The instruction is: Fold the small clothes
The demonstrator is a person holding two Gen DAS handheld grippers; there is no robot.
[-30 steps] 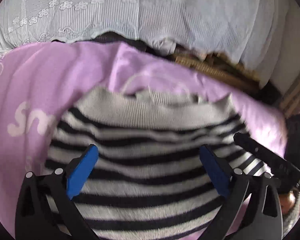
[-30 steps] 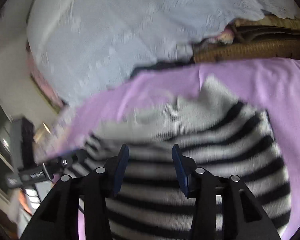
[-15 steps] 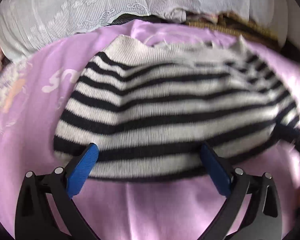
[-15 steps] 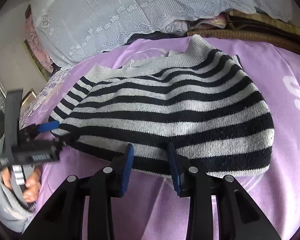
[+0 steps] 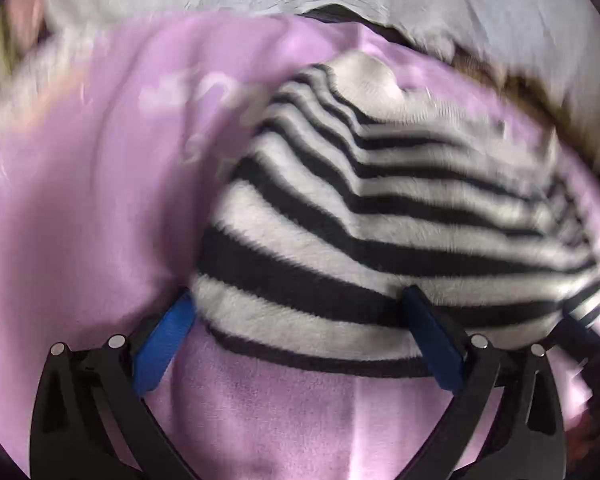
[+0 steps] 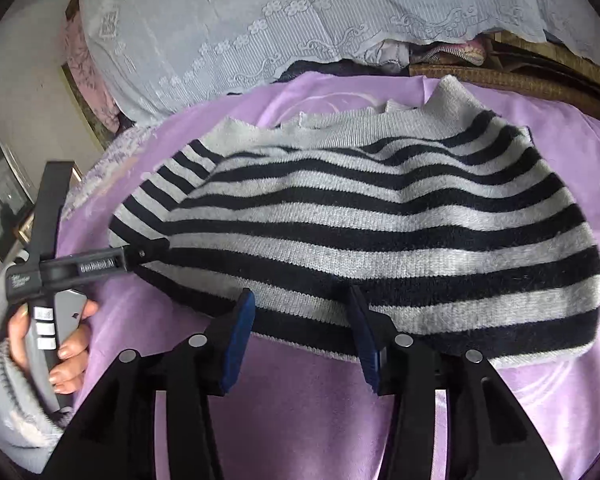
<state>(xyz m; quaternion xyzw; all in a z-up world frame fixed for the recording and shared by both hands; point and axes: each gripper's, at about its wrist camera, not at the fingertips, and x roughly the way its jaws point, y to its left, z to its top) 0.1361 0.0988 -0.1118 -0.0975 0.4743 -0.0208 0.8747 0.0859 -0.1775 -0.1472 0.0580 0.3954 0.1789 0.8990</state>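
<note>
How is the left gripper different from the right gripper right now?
The left gripper stands wide open around the striped sweater's near hem; the right gripper is open more narrowly at the same hem. The left gripper's view is blurred, the right gripper's sharp. Both have blue pads on black fingers, hold nothing, and point at the sweater on the purple blanket.

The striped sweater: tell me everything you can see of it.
The striped sweater is a fuzzy knit in black and light grey bands, with a plain grey ribbed band along its far edge. It lies folded and spread on the purple blanket, slightly rumpled. The left gripper meets its left edge; whether it is gripping cannot be told. The right gripper sits open at the near edge, its blue fingers against the knit.
</note>
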